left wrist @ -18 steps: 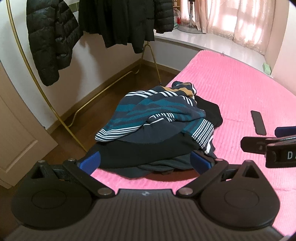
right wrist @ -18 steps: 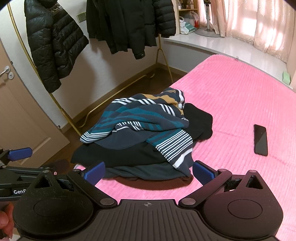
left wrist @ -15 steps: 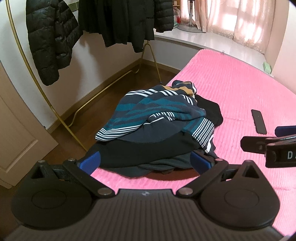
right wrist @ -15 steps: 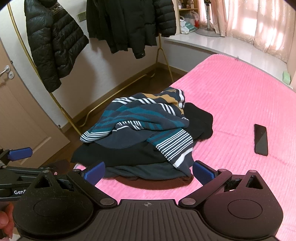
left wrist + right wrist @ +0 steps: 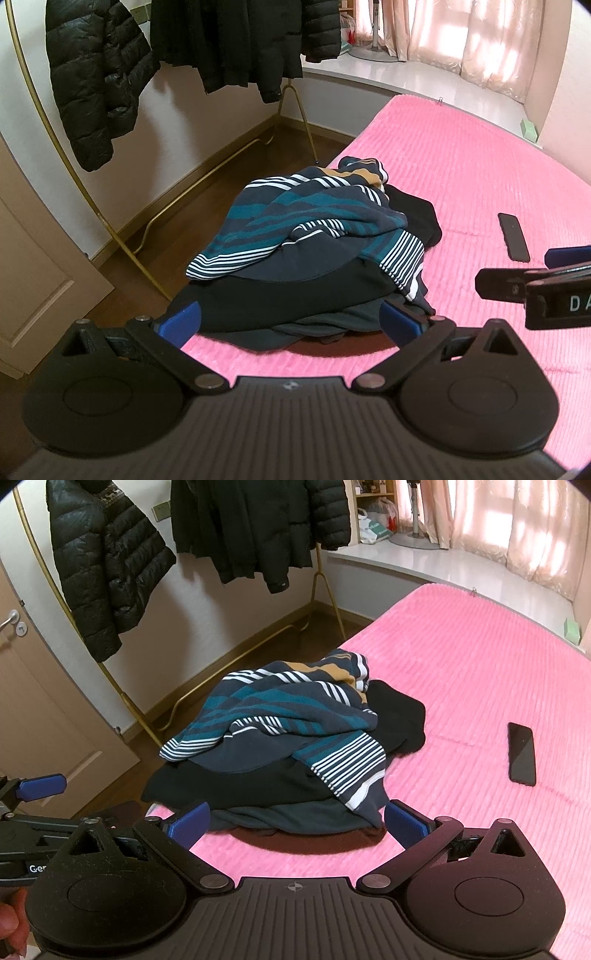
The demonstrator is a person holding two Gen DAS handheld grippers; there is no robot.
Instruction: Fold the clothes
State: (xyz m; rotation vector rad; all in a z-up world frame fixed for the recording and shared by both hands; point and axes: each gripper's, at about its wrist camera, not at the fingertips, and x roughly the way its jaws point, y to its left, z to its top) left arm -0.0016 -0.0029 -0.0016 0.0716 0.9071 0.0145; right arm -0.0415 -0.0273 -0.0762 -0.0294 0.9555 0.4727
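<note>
Bedroom setup: a pink ribbed bed (image 5: 461, 177) with a heap of clothes (image 5: 314, 258) dumped near its left edge, beside the floor and a gold coat rack (image 5: 110, 679) hung with dark puffer jackets (image 5: 107, 565). A black phone (image 5: 521, 753) lies well apart to the right.

We're right at the start, as far as we can judge — nothing is folded and nothing is picked up. Both tools hover just short of the heap: left tool (image 5: 290, 321) and right tool (image 5: 297, 821) each have their blue pads spread wide with nothing between them.

On top sits the striped sweater (image 5: 280, 720), all bunched up. Its long axis seems to run from the near-left striped hem to the orange bit at the far right, but it's too crumpled to say which end is the neck.

Next move probably calls for pinching that top sweater by an edge and dragging it onto the open pink area to flatten it — careful not to snag the black layers underneath.
</note>
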